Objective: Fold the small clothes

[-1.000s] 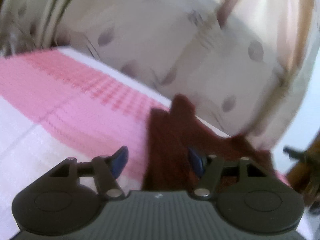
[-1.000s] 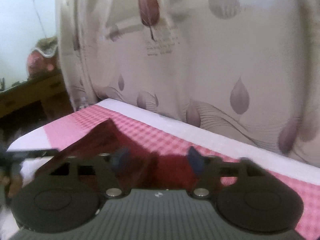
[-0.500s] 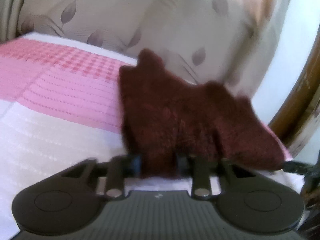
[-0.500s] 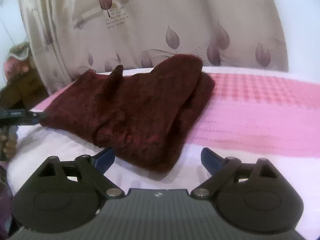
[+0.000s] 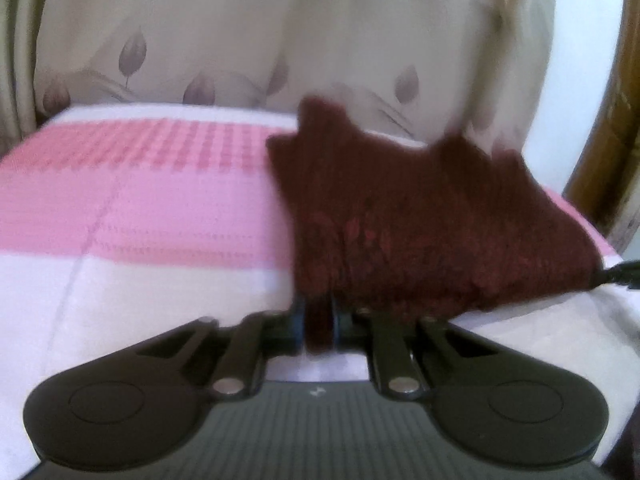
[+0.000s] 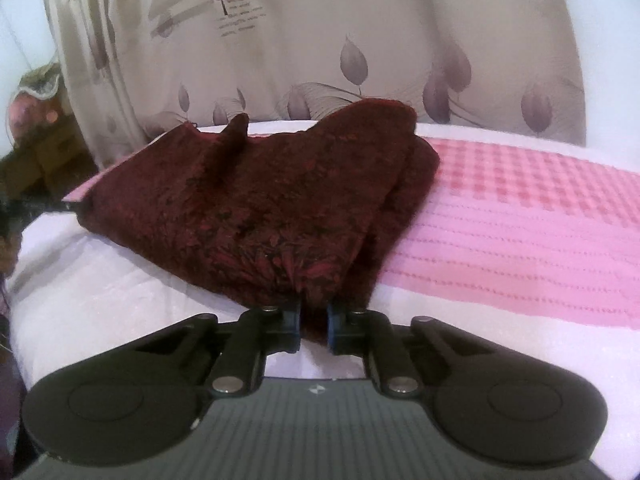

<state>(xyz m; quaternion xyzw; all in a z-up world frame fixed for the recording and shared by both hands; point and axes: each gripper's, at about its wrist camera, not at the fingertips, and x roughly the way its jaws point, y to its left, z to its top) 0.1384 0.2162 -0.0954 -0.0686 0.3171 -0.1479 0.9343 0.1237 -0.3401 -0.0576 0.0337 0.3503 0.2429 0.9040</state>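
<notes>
A dark maroon fuzzy garment (image 5: pixel 420 220) lies bunched on a pink and white cloth-covered surface (image 5: pixel 140 208). My left gripper (image 5: pixel 319 326) is shut on the garment's near edge. In the right wrist view the same garment (image 6: pixel 260 200) lies folded over itself, with a small corner sticking up at its far side. My right gripper (image 6: pixel 313 324) is shut on its near edge too. The tip of the other gripper shows at the garment's far corner in each view.
A beige curtain with leaf print (image 6: pixel 320 40) hangs right behind the surface. A brown wooden frame (image 5: pixel 608 140) stands at the right in the left wrist view. Dark furniture with a pink object (image 6: pixel 32 100) sits at the left in the right wrist view.
Both grippers came down to the garment's near edge and closed on it; the right one was open half a second ago. The garment went from lifted to lying on the surface.
</notes>
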